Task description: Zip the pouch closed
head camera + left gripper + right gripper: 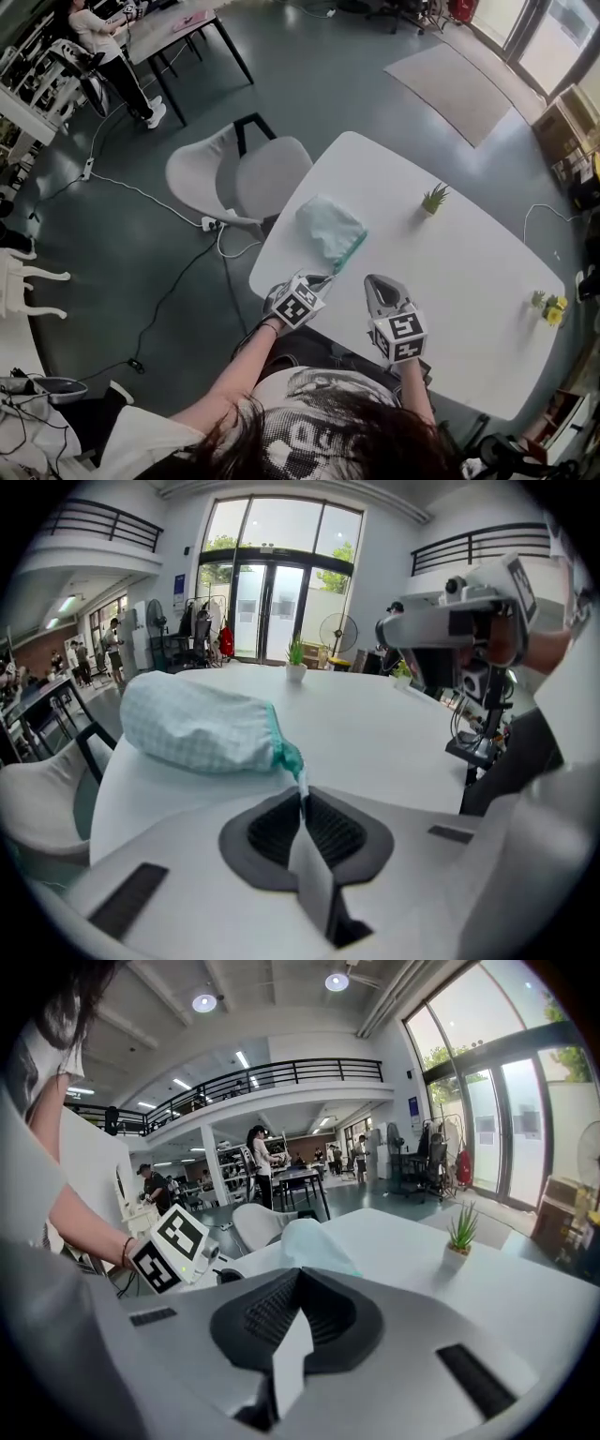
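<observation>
Our left gripper (302, 797) is clamped on the pouch's (202, 726) zipper tab (294, 763); our right gripper (298, 1277) is closed and empty over the desk (469, 272).

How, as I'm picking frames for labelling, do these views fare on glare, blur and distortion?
Head view: even daylight, sharp, only soft shadows on the table. Left gripper view: strong fisheye bend, dark corners, glass doors glaring, pouch sharp. Right gripper view: same bend, windows overbright, plant sharp.
</observation>
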A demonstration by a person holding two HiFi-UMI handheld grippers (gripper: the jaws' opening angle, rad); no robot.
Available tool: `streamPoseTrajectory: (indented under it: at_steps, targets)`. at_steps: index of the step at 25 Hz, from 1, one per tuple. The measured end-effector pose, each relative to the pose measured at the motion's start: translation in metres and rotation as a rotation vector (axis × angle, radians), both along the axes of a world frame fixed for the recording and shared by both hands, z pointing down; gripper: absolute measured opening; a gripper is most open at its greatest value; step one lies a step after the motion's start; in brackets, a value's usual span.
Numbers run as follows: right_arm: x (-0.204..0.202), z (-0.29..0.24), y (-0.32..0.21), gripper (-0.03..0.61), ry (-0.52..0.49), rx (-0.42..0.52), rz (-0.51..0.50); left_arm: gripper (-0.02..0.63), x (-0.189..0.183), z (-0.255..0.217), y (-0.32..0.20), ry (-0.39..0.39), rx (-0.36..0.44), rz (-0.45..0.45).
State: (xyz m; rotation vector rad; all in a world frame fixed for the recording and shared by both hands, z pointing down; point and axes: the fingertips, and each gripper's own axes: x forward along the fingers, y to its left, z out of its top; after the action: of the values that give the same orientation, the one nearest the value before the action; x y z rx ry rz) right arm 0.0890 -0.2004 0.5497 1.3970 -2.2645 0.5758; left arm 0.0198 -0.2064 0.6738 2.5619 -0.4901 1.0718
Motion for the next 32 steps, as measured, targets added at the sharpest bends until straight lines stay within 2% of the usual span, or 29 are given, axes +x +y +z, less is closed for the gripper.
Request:
streamPoseTrajectory:
  at_steps: [3,6,9,12,14,19,22,25,29,32]
  targets:
    - [-0.013,0.018,-0.001,0.0,0.016,-0.034,-0.068,0.023,-0.002,-0.015,-0.001,0.049,0.006,-0.024]
    - [-0.033,0.042,-0.002,0.068,0.035,-0.069,-0.188,0.023,-0.007,-0.026,-0.002,0.074,0.022,-0.03]
    - [-0.05,0.068,-0.007,0.106,0.035,-0.121,-0.299,0.023,-0.012,-0.032,-0.003,0.083,0.036,-0.032]
    - [-0.06,0.094,-0.01,0.174,-0.011,-0.21,-0.384,0.023,-0.013,-0.031,0.0,0.082,0.041,-0.036]
    - [-0.067,0.103,-0.011,0.189,-0.073,-0.267,-0.421,0.022,-0.016,-0.031,0.001,0.08,0.037,-0.042]
    - [-0.08,0.097,-0.009,0.182,-0.146,-0.294,-0.478,0.021,-0.025,-0.033,0.007,0.075,0.023,-0.059]
    - [-0.086,0.093,0.0,0.146,-0.164,-0.292,-0.515,0.021,-0.025,-0.033,0.011,0.075,0.016,-0.066]
    - [-0.085,0.091,0.002,0.113,-0.15,-0.271,-0.503,0.021,-0.026,-0.032,0.014,0.072,0.015,-0.068]
    - [-0.077,0.089,0.005,0.032,-0.153,-0.256,-0.486,0.021,-0.027,-0.029,0.014,0.082,0.025,-0.081]
    - [-0.08,0.087,0.01,0.023,-0.163,-0.259,-0.502,0.021,-0.027,-0.03,0.016,0.079,0.02,-0.074]
